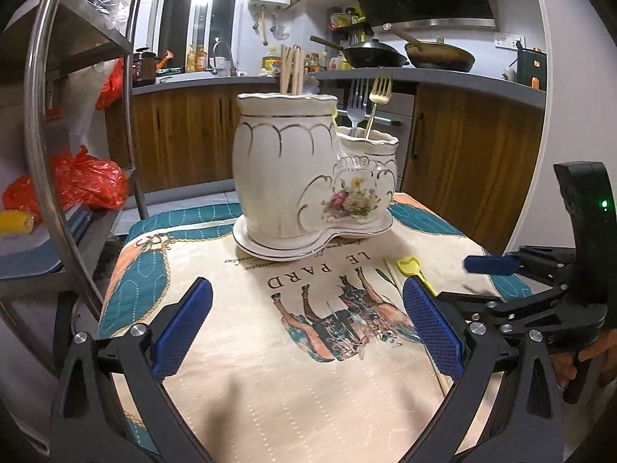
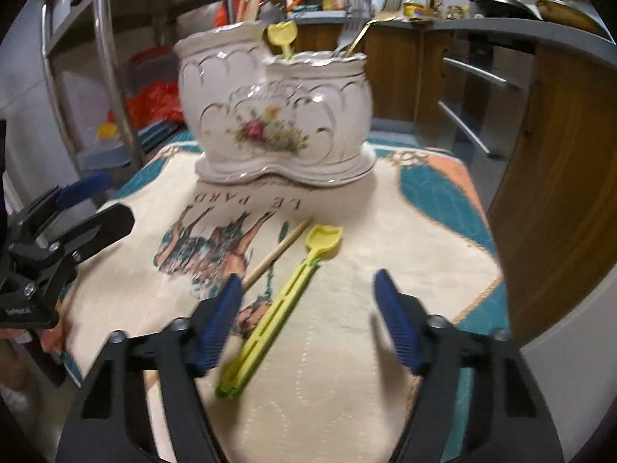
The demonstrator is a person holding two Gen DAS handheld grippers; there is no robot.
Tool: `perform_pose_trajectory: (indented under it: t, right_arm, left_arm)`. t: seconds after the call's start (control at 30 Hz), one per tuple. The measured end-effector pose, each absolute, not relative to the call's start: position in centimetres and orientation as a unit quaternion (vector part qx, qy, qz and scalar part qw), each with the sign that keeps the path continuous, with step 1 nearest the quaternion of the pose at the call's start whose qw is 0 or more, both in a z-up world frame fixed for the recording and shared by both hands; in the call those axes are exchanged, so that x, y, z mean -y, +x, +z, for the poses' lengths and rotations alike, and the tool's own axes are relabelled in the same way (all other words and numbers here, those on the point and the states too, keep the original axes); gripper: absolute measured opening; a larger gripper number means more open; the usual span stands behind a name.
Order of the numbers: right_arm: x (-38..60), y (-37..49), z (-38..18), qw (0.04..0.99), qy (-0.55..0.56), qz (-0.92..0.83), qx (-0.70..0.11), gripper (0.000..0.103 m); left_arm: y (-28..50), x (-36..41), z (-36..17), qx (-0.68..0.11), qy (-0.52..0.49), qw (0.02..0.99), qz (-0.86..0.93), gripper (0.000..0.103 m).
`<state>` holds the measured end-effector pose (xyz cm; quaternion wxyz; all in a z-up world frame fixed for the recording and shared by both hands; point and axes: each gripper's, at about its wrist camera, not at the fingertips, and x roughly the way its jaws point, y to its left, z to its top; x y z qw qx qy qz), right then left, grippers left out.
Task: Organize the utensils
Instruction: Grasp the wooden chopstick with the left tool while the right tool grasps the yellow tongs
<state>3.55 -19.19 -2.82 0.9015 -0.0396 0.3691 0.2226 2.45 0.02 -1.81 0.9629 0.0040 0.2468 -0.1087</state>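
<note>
Beige cloth [image 1: 270, 386] reads "LE PARD"; left gripper [image 1: 308, 326], right gripper [image 2: 308, 320] both apart, empty.

The left tool [image 1: 304, 328] is made of black plastic arms with shiny round silver screws at the joints. Its two fingers [image 1: 183, 332] wear flat blue pads with tiny bumps. The right tool [image 2: 308, 324] looks the same, with a small green light on its black handle.
</note>
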Motion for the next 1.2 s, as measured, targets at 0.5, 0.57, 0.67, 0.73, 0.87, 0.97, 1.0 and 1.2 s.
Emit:
perform_pose_trajectory:
  t: [0.5,0.57,0.67,0.73,0.87,0.97,1.0,1.2]
  right_arm:
    - [17.7,4.8,-3.7,0.887,-0.071,0.234,-0.393,0.031]
    - [17.6,4.9,-3.7,0.884,-0.082,0.238,-0.393,0.023]
    - [18.1,4.9,-3.5,0.88,-0.089,0.247,-0.395,0.011]
    - [19.0,5.0,-3.3,0.886,-0.085,0.241,-0.388,0.011]
    - [21.2,5.2,-2.3,0.9,-0.067,0.228,-0.364,0.011]
    - [22.5,5.4,-1.8,0.909,-0.047,0.218,-0.352,0.011]
    - [22.8,5.5,-1.7,0.91,-0.04,0.217,-0.35,0.011]
    - [23.4,5.5,-1.4,0.912,-0.027,0.22,-0.345,0.011]
  left_arm:
    - [2.3,0.7,-2.0,-0.254,0.024,0.961,-0.102,0.097]
    - [2.2,1.0,-2.0,-0.257,0.03,0.961,-0.099,0.097]
    - [2.2,1.4,-1.9,-0.266,0.032,0.958,-0.105,0.097]
    - [2.2,2.1,-1.6,-0.276,0.035,0.954,-0.113,0.097]
    - [2.9,4.1,-1.8,-0.318,0.058,0.937,-0.133,0.097]
    - [3.5,5.8,-2.5,-0.348,0.076,0.923,-0.145,0.095]
    - [3.8,6.4,-2.6,-0.36,0.084,0.917,-0.15,0.086]
    - [4.8,8.8,-3.3,-0.393,0.116,0.897,-0.164,0.046]
